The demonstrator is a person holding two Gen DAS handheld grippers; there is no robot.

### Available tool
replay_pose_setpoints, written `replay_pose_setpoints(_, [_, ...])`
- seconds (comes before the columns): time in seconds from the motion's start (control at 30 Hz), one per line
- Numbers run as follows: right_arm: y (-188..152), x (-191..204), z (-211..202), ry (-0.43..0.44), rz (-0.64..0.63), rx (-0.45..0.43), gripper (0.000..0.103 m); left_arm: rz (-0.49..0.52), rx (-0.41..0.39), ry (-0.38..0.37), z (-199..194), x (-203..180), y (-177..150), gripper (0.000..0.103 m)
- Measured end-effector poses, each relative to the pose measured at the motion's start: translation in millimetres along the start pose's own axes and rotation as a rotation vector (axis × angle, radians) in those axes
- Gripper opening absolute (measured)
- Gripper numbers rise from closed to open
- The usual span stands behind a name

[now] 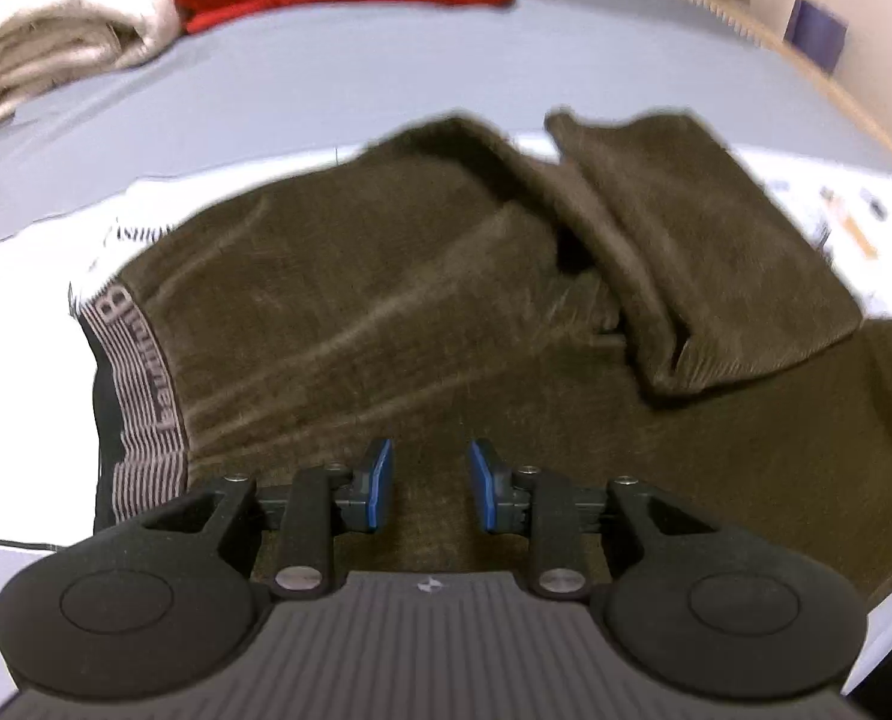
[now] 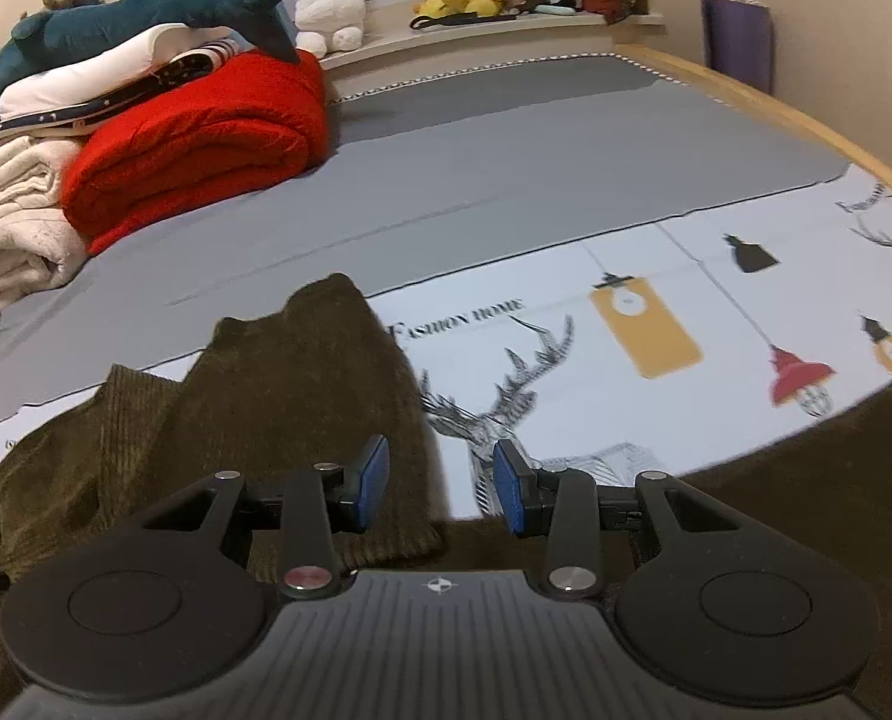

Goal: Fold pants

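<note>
Left wrist: your left claw point(image 1: 431, 489) hangs open and empty over the pants point(image 1: 386, 300); one leg end lies folded back ahead-right. Right claw point(image 2: 440, 489) likewise gapes empty. Remaining folds look undone.

Soft cloth, matt plastic

Brown pants point(image 1: 386, 300) look like ribbed corduroy; the red blanket point(image 2: 206, 138) is plush; gripper pads point(image 2: 374, 480) are blue and textured.

bed point(image 2: 505, 138): grey sheet in front of you
printed white cloth point(image 2: 625, 396): spread over its near part
brown pants point(image 1: 386, 300): lying on that cloth
red quilt point(image 2: 206, 144): folded, far left
cream blanket point(image 2: 8, 222): beside the quilt
</note>
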State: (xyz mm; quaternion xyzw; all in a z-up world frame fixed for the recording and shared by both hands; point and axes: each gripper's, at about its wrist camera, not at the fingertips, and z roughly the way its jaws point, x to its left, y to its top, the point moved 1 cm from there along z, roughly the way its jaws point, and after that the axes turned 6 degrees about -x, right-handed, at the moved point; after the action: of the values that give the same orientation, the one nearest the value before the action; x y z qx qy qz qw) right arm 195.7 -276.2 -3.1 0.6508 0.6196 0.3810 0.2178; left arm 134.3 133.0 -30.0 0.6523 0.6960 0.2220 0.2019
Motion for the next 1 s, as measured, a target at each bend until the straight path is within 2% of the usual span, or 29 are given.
replay_pose_setpoints(0.1, [5.1,3.1,18.3,0.025,0.009,0.01,0.04,0.029,0.017,0.009,7.4,-2.2,-0.3,0.032])
replay_pose_setpoints(0.27, [13.3,-2.1,57.3,0.027,0.072,0.043,0.041,0.019,0.025,0.01,12.6,3.1,-0.4,0.032])
replay_pose_setpoints(0.4, [15.5,-12.8,93.9,0.023,0.147,0.104,0.048,-0.002,0.034,0.01,18.0,8.5,1.0,0.034])
replay_pose_setpoints(0.57, [10.5,-23.8,134.7,0.022,0.194,0.185,0.048,-0.009,0.045,0.023,25.1,10.9,3.1,0.035])
replay_pose_setpoints(0.7, [5.6,-22.4,154.5,0.075,0.234,0.239,0.048,-0.016,0.049,0.036,27.9,13.7,3.8,0.037])
replay_pose_setpoints(0.77, [5.1,-11.7,157.4,0.102,0.194,0.24,0.048,-0.015,0.049,0.041,29.0,14.5,3.8,0.038])
replay_pose_setpoints(0.8, [4.9,-6.0,157.0,0.104,0.157,0.233,0.043,-0.014,0.051,0.044,29.5,14.8,3.7,0.038])
replay_pose_setpoints(0.83, [5.2,-1.8,155.5,0.103,0.126,0.22,0.032,-0.011,0.053,0.048,30.0,15.0,3.5,0.038])
replay_pose_setpoints(0.87, [6.9,1.4,153.1,0.098,0.103,0.202,0.011,-0.009,0.054,0.051,30.4,15.4,3.3,0.038])
replay_pose_setpoints(0.93, [12.1,5.1,140.9,0.112,0.095,0.153,0.011,-0.009,0.057,0.057,31.1,16.3,2.9,0.038])
replay_pose_setpoints(1.0, [19.3,12.8,121.3,0.184,0.077,0.107,0.01,-0.007,0.058,0.06,31.4,16.2,2.5,0.038])
